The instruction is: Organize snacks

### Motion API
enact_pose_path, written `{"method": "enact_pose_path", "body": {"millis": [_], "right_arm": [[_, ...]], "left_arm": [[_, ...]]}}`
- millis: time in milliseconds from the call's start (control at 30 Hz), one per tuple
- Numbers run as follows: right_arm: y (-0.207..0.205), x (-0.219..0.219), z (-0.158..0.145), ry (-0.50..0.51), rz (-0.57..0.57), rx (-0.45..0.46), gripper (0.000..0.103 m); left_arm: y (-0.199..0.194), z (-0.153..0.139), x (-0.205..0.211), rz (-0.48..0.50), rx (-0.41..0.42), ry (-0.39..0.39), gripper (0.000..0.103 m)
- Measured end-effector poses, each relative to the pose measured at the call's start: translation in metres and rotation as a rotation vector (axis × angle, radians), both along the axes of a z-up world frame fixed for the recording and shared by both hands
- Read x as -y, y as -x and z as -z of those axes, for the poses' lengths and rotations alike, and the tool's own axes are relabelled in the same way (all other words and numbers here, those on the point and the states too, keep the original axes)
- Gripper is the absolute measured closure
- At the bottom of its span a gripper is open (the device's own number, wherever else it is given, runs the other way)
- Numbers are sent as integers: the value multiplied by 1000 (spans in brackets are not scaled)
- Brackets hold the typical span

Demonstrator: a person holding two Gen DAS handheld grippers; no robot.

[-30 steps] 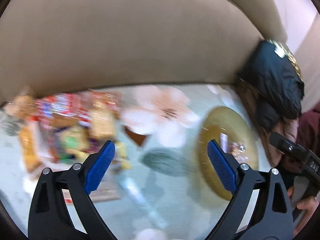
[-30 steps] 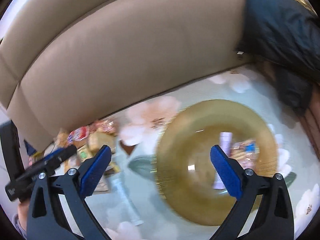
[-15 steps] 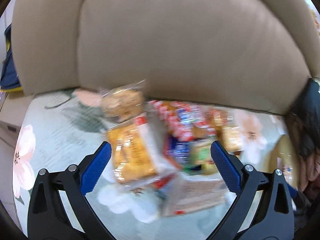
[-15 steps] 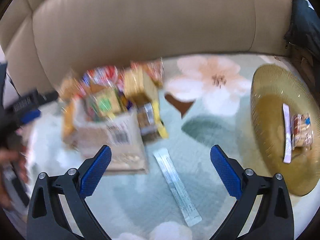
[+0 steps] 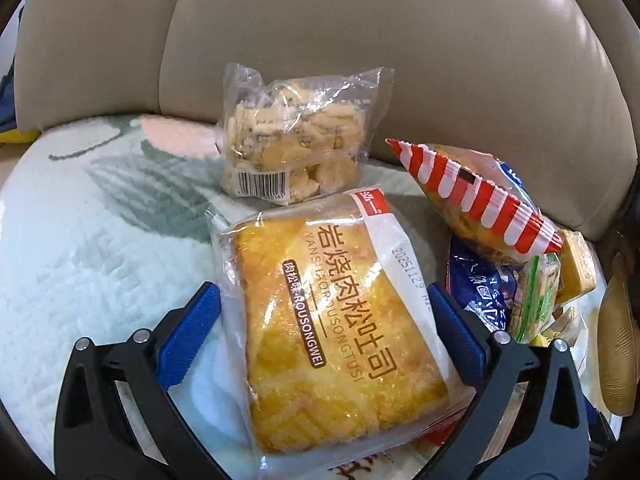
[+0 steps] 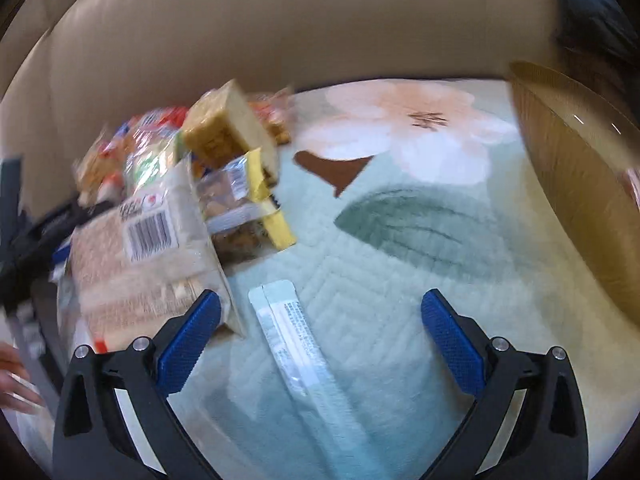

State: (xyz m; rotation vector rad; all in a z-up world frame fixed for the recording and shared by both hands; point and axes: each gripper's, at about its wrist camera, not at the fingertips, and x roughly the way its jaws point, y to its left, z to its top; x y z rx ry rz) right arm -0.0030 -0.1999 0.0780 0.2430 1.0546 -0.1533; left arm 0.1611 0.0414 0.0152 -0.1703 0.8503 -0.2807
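Observation:
My left gripper [image 5: 320,296] is open and low over the snack pile, its blue pads [image 5: 188,332] on either side of a clear-wrapped golden toast [image 5: 320,312]. I cannot tell whether the pads touch the wrapper. Behind the toast stands a clear bag of biscuits [image 5: 294,136]. A red-striped packet [image 5: 480,208] and a blue packet [image 5: 480,284] lie to its right. My right gripper [image 6: 320,300] is open with nothing between its fingers, hovering over a long pale stick sachet [image 6: 296,344] on the blanket. The pile, with a beige barcoded pack [image 6: 140,248], sits to its left.
A gold plate [image 6: 580,200] lies at the right on a floral blanket [image 6: 400,240]; its rim [image 5: 616,340] also shows in the left wrist view. A beige sofa back [image 5: 400,40] rises close behind. A person's hand [image 6: 16,384] is at the lower left.
Both grippers swung left, away from the gold plate. The left one came down close over the toast in the pile. The right one dropped nearer to the stick sachet.

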Motion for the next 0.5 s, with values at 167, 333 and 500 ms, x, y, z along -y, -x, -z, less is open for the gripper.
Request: {"method": "enact_pose_path", "body": {"millis": [167,333,500], "right_arm": [[2,6,2,-21,-78,-1,5],[5,-16,6,119,-130,-29,5],[6,-16,8,135,-131,-27,5]], "left_arm": [[0,0,2,-1,-4,-26,3],[-1,0,1,-1,-6,-30,3],[-1,-1,7,-2,-7,-32,3]]}}
